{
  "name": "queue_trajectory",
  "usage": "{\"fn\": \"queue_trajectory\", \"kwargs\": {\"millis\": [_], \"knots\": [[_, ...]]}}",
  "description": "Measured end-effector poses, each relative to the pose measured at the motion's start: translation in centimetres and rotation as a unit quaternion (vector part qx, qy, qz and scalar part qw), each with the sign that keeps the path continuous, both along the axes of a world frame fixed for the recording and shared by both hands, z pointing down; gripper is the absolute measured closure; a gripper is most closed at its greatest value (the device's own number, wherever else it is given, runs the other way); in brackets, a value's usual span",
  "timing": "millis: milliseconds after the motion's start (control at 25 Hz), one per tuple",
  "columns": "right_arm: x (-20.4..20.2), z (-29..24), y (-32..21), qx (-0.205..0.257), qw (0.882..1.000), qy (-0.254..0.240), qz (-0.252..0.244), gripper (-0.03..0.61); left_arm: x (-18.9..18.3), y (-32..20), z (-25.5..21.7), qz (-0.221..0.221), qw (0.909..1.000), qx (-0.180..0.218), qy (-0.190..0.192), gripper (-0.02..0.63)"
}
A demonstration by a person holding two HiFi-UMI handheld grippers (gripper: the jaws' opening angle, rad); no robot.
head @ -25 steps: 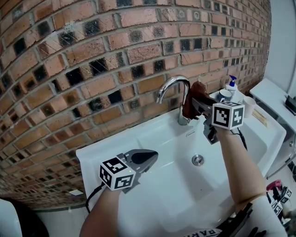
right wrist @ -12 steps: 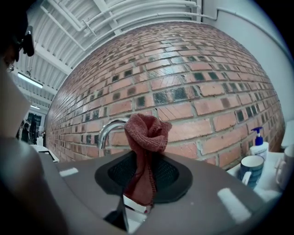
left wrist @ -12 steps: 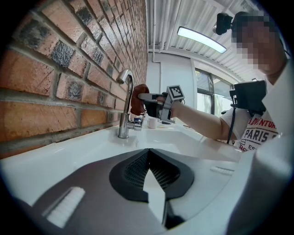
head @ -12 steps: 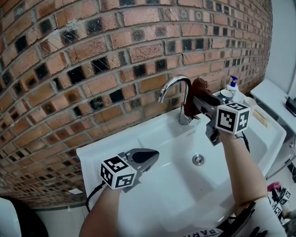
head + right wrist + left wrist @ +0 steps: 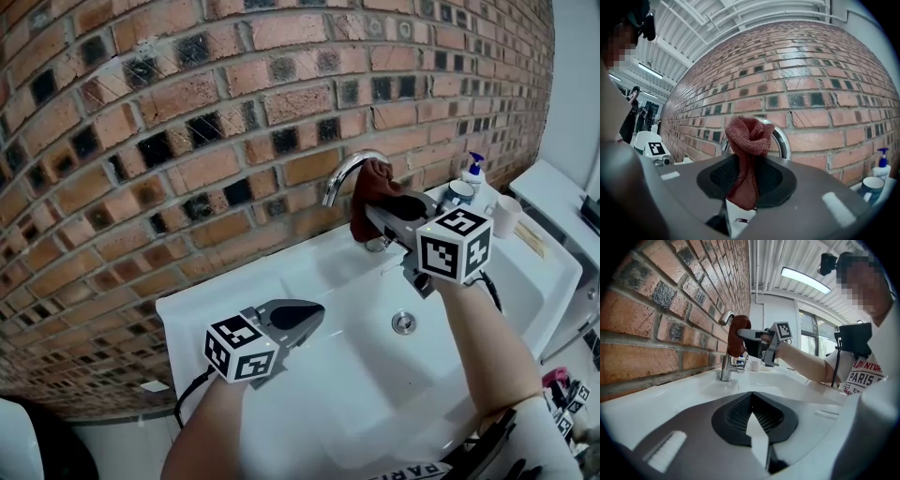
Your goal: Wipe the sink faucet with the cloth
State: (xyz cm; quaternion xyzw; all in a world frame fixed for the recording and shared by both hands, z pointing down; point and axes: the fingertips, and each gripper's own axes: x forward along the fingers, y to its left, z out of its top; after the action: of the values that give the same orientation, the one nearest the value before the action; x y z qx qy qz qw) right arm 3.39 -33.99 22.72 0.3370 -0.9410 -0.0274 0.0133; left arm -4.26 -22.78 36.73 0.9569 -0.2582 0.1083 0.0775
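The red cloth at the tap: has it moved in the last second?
Yes. The right gripper, shut on the cloth, carried it left and slightly up, from beside the spout of the faucet onto its arch. The left gripper stayed shut and empty at the left edge of the sink.

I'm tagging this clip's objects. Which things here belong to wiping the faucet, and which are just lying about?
In the job:
faucet
cloth, held at its curved spout
right gripper, jaws shut on the cloth

Lying about:
soap pump bottle
mug
white cup
left gripper, jaws together, empty
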Motion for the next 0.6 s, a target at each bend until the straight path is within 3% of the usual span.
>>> {"fn": "queue_trajectory", "kwargs": {"millis": [280,600], "knots": [[1.1,3.6,-2.7,-0.050,0.998,0.010,0.029,0.482,0.1,0.0,0.0,0.001,1.0000,0.000,0.000,0.607],[1.6,5.3,-4.0,-0.071,0.996,0.028,0.053,0.482,0.1,-0.1,0.1,0.000,1.0000,0.002,-0.001,0.607]]}}
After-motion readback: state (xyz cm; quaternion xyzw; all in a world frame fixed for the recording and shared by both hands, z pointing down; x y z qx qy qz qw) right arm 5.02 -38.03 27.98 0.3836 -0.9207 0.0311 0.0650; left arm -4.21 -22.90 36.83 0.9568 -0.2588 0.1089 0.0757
